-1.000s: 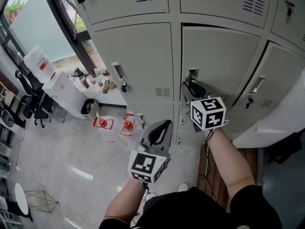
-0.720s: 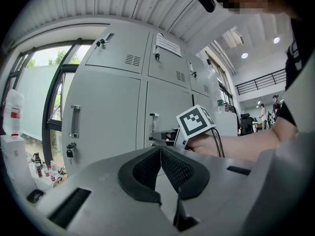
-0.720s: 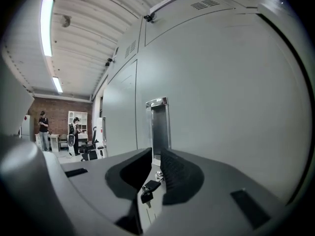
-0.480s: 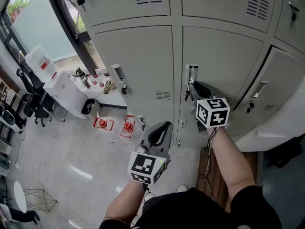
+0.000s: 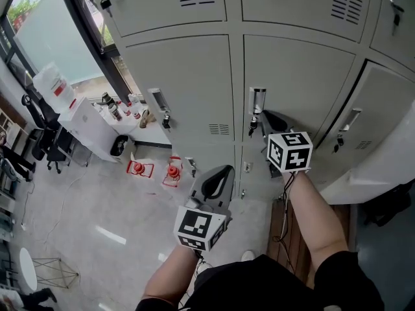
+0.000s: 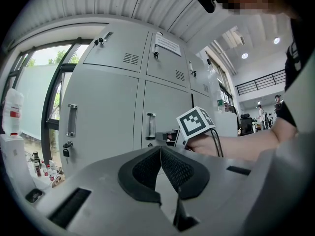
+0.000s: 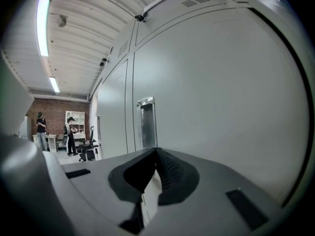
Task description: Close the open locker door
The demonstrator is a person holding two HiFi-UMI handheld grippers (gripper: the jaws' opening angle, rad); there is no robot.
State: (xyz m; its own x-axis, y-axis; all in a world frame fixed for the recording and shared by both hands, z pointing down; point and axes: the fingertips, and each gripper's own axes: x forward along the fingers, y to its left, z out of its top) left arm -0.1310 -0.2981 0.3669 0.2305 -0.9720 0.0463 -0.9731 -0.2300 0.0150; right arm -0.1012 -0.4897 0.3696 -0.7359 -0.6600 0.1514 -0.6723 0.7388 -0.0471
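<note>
Now | locker door [image 5: 298, 83] looks flush, straight ahead of right hand-held gripper [image 5: 262, 118], the nearer one | its jaws just came together, empty | left hand-held gripper [image 5: 222, 172] pressed together, well back.

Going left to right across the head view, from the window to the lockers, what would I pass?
White jug with a red label → left locker handle → middle locker handle → right locker handle.

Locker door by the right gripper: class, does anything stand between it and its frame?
Nothing visible does. The locker door lies flush, level with the neighbouring doors. The right gripper, jaws just closed on nothing, sits by the handle.
</note>
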